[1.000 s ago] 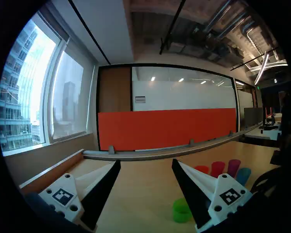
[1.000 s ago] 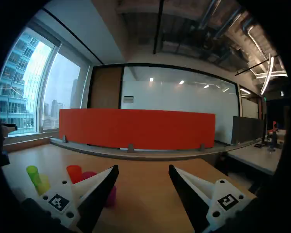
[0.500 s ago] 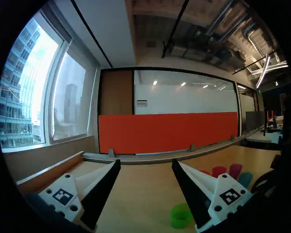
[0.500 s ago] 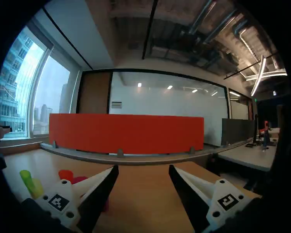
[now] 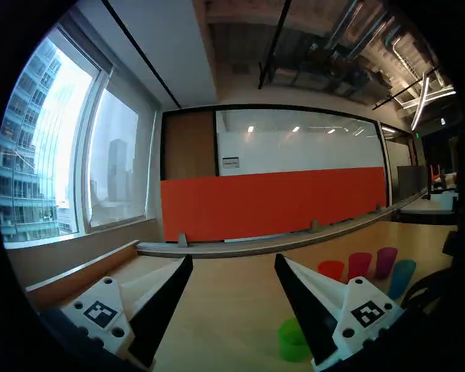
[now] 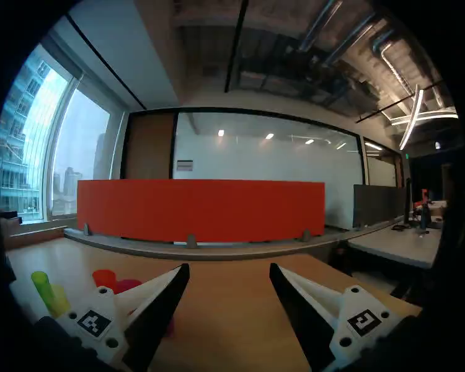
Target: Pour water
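Jaws stay spread on left gripper [image 5: 232,256] and right gripper [image 6: 229,265] (both empty), cups [image 5: 360,265] framed slightly higher.

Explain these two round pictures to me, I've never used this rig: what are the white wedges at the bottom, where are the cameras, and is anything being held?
There is no robot arm here. A person carries two handheld grippers, each with a fisheye camera looking forward along its two fingers. The white-and-black wedges are those fingers. The left gripper view rides on the left gripper, the right gripper view on the right gripper. Both stand open with nothing between the fingers. Below them is a wooden desk, with an orange divider panel at its far edge. In the left gripper view a green cup stands beside the right finger, and farther off is a row: red cup, pink cup, purple cup, teal cup. Whether any cup holds water I cannot tell.
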### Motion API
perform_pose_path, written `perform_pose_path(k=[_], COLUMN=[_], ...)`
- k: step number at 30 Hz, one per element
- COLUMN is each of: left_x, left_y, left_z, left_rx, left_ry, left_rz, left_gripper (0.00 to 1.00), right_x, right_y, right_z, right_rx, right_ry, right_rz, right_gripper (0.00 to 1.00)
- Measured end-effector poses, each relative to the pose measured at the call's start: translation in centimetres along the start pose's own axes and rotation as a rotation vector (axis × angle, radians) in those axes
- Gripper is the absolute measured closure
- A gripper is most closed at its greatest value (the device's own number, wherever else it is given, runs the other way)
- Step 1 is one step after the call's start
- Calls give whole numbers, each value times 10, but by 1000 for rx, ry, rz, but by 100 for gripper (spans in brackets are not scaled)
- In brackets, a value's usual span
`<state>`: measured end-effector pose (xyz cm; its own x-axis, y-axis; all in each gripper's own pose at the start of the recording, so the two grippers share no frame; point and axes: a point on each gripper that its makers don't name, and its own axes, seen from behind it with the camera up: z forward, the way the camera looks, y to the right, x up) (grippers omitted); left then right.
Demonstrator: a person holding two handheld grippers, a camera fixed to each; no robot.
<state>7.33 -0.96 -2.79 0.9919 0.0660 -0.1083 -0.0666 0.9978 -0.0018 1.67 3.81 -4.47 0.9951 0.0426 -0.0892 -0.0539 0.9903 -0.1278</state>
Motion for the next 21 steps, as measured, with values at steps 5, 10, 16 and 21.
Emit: perform_pose_path(k=[5, 10, 16, 21], left_x=[-7, -18, -36, -47], left_y=[4, 3, 3, 4], left_z=[1, 1, 0, 1], left_rx=[1, 14, 22, 31], left_ry=[1, -2, -22, -31], left_rz=[-12, -23, -31, -39], left_gripper=[1, 2, 1, 2], right_x=[-3, -5, -4, -3], right_y=[1, 3, 3, 2], right_z=[0, 1, 2, 3], right_rx=[-6, -14, -18, -20], right_ry=[-8, -14, -17, -19], right_rz=[5, 24, 37, 22], right_gripper=[0, 0, 0, 0])
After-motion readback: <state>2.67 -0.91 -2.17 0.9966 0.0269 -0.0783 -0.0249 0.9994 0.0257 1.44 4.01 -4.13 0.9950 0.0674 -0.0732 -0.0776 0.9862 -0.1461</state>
